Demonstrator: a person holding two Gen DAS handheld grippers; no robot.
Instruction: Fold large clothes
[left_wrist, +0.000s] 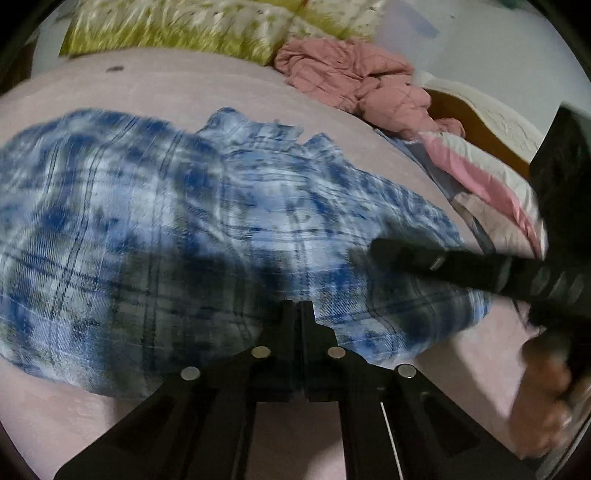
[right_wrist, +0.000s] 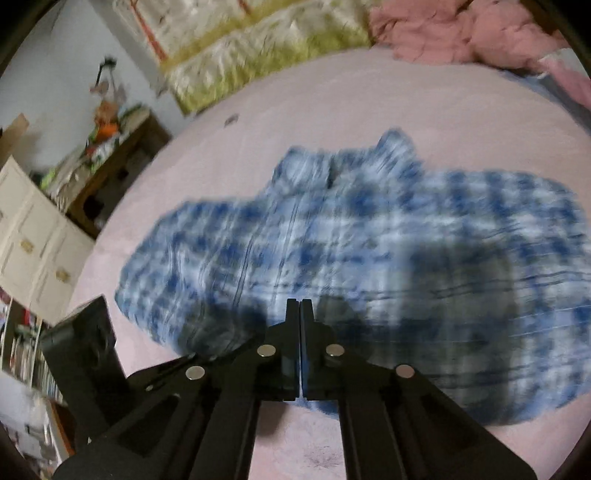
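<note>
A blue-and-white plaid flannel shirt (left_wrist: 184, 229) lies spread across the pale pink bedsheet (left_wrist: 155, 85), rumpled and motion-blurred in both wrist views. The left claw (left_wrist: 298, 308) sits low over the shirt's near edge, its two black fingers pressed together with only a thin line between them. Whether any cloth is caught there, I cannot tell, since the tips overlap the fabric. From the right side of the left view, the right claw (left_wrist: 376, 249) reaches across the shirt's lower right part as one dark closed bar, with the person's hand (left_wrist: 543, 398) gripping its handle at the edge.

In the right wrist view, that same right claw (right_wrist: 299, 306) shows its fingers shut tight, tips over the shirt's near hem, casting a shadow on the plaid. The black body of the left device (right_wrist: 85, 343) shows at lower left.

At the head of the bed sit yellow-green floral pillows (left_wrist: 177, 26) and, beside them, a crumpled pink quilted jacket (left_wrist: 354, 81). A cream cabinet (right_wrist: 33, 236) stands off the bed's left side.
</note>
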